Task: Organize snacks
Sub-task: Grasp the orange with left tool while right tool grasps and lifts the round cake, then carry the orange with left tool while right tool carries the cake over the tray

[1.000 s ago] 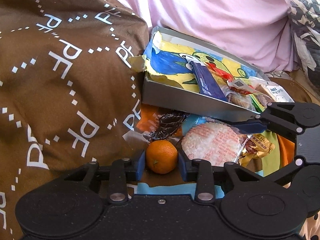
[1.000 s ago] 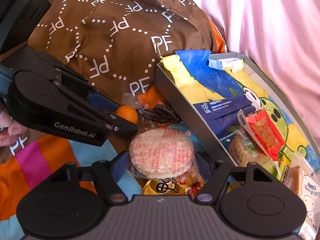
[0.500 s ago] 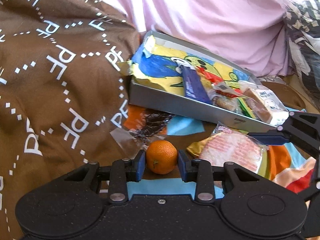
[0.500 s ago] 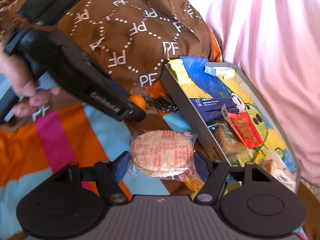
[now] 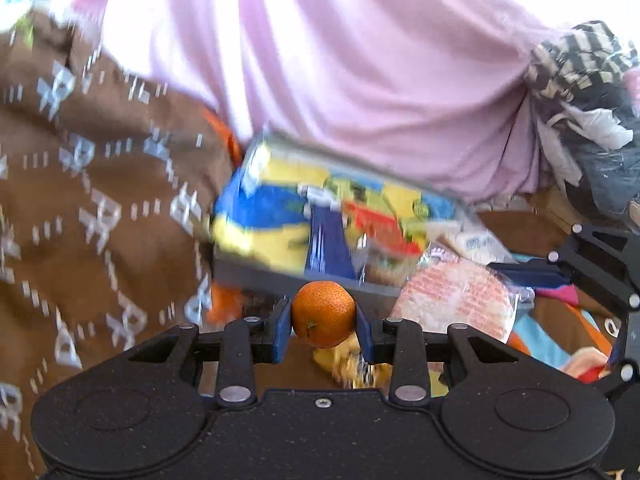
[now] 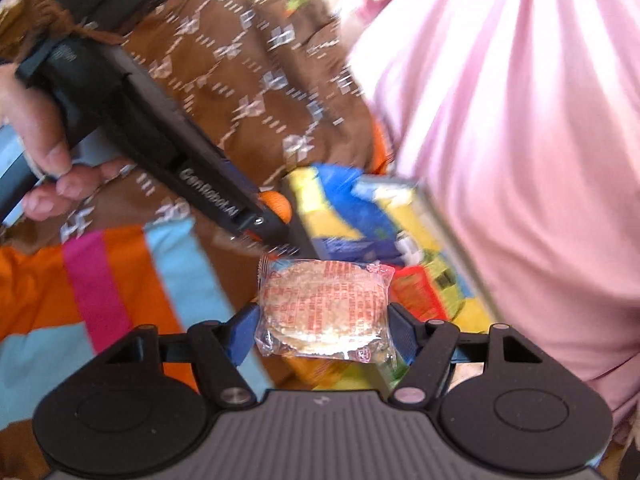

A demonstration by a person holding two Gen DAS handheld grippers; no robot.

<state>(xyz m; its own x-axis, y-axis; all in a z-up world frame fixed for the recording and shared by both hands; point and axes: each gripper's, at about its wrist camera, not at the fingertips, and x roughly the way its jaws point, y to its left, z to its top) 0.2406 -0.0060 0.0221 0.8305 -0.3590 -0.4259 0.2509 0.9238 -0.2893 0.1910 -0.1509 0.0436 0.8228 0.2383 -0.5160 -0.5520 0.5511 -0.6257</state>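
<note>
Small round orange mandarin (image 5: 323, 313) clamped btwn blue pads of left tool (image 5: 323, 322), held just in front of grey box w/ bright cartoon lining (image 5: 276, 276). Round pink-printed rice cracker in clear wrapper (image 6: 325, 310) clamped in right tool (image 6: 322, 332), near box edge. Brown patterned fabric (image 5: 100, 216) left, pink cloth (image 5: 360, 80) behind.

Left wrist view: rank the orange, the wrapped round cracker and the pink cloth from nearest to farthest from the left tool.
1. Orange: clamped between the left tool fingers.
2. Wrapped round cracker: just right, held by the right tool.
3. Pink cloth: far behind the snack box.
</note>
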